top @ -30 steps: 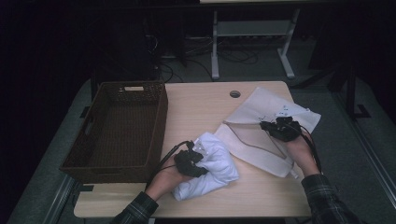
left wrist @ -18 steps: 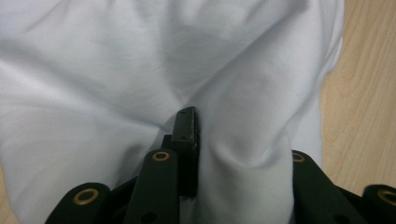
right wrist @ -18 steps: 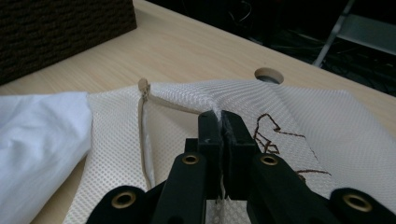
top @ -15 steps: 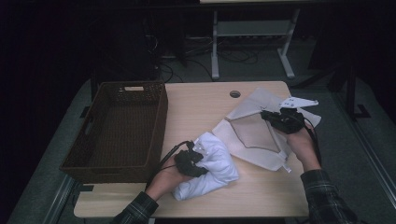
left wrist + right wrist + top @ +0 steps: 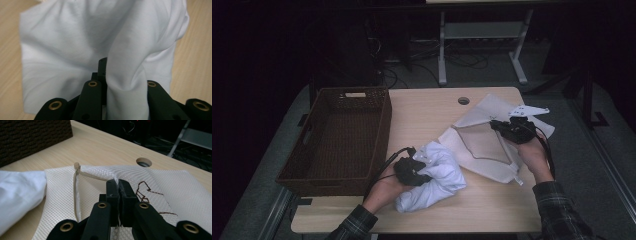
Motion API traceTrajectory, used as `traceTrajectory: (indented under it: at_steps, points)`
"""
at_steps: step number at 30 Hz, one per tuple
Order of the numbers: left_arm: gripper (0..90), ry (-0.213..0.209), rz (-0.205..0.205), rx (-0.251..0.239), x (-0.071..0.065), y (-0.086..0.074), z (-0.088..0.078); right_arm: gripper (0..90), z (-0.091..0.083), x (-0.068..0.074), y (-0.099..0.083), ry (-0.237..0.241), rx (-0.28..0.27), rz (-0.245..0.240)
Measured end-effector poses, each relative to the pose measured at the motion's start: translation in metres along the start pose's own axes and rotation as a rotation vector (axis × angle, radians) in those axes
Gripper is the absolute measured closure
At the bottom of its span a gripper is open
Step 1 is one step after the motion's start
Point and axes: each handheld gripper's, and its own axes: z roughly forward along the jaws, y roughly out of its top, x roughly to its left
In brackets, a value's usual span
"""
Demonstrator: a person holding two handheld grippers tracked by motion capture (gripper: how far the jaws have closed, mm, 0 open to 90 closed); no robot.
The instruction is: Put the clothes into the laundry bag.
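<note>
A crumpled white cotton garment [image 5: 434, 176] lies at the table's near middle, soft, light and floppy; a bunched fold gives the surest hold. The left gripper [image 5: 120, 82] has been closing on such a fold, which sits between its jaws. Just beside the garment, a cream mesh laundry bag [image 5: 492, 145] lies open-mouthed and looks empty, its upper edge pinched in the right gripper [image 5: 118, 186], jaws together. The dark wicker basket [image 5: 312, 165] at left holds nothing.
</note>
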Motion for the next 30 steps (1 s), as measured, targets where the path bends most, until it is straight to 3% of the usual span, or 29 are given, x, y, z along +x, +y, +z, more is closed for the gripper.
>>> traceTrajectory:
  at_steps: [6, 18, 22, 30]
  points:
    - [77.9, -0.004, 0.034, -0.048, -0.006, 0.009, -0.018, 86.8, 0.004, 0.000, -0.002, 0.008, 0.016, -0.009]
    - [78.0, 0.006, 0.109, -0.080, -0.018, 0.032, -0.036, 86.8, 0.007, 0.002, -0.006, 0.023, 0.038, -0.019]
    - [78.0, 0.007, 0.134, -0.086, -0.021, 0.041, -0.036, 86.8, 0.006, 0.003, -0.006, 0.027, 0.037, -0.023]
    - [78.0, -0.021, 0.189, -0.087, -0.028, 0.059, -0.019, 86.8, 0.005, 0.015, -0.002, 0.071, 0.036, -0.045]
